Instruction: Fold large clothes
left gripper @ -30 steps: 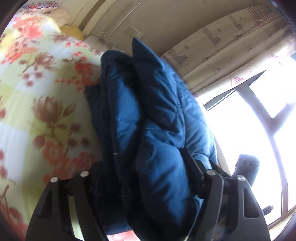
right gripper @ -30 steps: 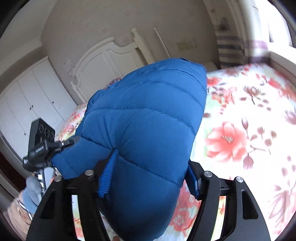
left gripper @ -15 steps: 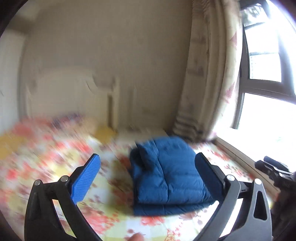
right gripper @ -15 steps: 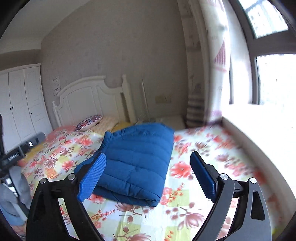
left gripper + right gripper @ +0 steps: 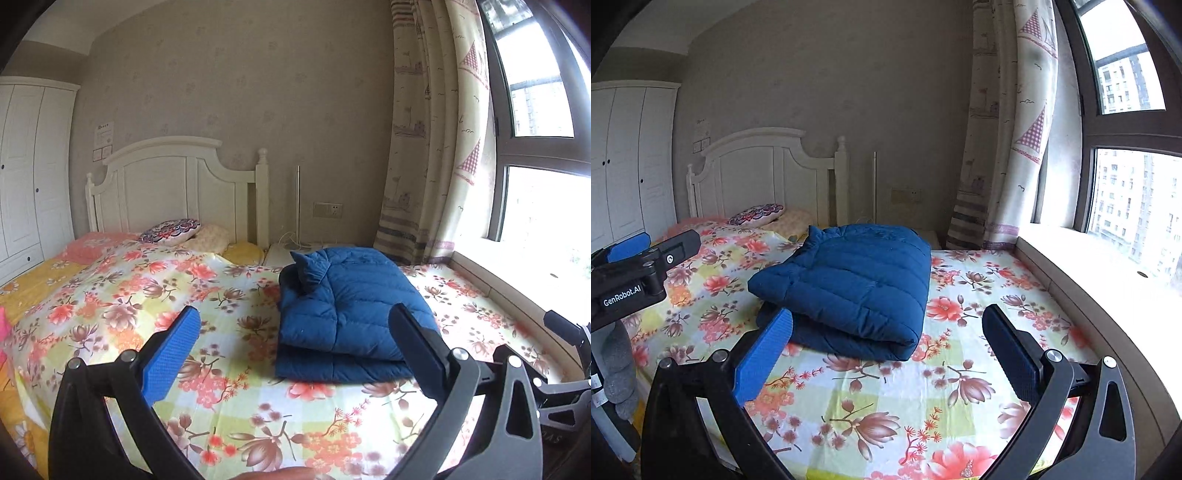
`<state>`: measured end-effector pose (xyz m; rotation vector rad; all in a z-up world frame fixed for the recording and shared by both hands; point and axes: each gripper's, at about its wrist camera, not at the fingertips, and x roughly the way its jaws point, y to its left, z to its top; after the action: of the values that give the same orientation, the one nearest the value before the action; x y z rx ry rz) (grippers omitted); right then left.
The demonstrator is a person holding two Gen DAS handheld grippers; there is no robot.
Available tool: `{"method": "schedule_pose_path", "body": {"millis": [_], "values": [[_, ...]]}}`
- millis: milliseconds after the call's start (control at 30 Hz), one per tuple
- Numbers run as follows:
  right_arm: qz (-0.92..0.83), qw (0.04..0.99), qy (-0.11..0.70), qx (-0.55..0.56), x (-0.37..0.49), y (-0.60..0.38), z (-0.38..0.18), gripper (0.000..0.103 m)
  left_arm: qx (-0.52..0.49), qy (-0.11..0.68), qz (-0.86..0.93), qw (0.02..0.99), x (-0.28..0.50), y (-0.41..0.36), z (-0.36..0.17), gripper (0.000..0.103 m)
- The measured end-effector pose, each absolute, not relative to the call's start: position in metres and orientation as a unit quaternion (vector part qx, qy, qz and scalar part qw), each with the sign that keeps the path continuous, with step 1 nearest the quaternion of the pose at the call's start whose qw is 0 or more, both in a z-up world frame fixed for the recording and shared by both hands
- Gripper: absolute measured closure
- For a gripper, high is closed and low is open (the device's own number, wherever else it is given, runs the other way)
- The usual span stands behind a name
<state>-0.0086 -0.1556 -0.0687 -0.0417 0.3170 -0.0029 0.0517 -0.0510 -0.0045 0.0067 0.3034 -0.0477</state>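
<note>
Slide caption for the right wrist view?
Folded blue puffer jacket lies on the floral bedspread, right tool open and clear.

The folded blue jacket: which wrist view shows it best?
The right wrist view. The folded blue jacket lies nearly whole between the fingers of the open right gripper, its rolled front edge and quilted top clear. In the left wrist view the jacket is partly hidden behind the left gripper, but its stacked layers show.

Left gripper [image 5: 295, 332]: black linkage frame, silver screws at the pivots, blue ribbed pads [image 5: 171, 356] fitted to the fingers. Right gripper [image 5: 888, 334] is built identically. "GenRobot.AI" is printed in white on the left housing. A grey glove [image 5: 618, 363] is worn.
</note>
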Motion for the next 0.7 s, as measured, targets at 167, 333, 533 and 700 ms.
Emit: {"method": "schedule_pose_path", "body": {"millis": [167, 333, 533, 700], "values": [[0.002, 0.987, 0.159, -0.025, -0.01, -0.153, -0.067, 0.004, 0.007, 0.153, -0.023, 0.988, 0.054, -0.053, -0.011, 0.002], [0.003, 0.987, 0.158, -0.022, -0.01, -0.154, -0.066, 0.004, 0.015, 0.158, -0.025, 0.987, 0.054, -0.057, -0.014, 0.002], [0.004, 0.987, 0.161, -0.017, -0.01, -0.156, -0.068, 0.004, 0.021, 0.163, -0.026, 0.986, 0.055, -0.06, -0.017, 0.002], [0.006, 0.987, 0.161, -0.015, -0.011, -0.156, -0.067, 0.004, 0.021, 0.164, -0.026, 0.986, 0.056, -0.059, -0.017, 0.002]]}}
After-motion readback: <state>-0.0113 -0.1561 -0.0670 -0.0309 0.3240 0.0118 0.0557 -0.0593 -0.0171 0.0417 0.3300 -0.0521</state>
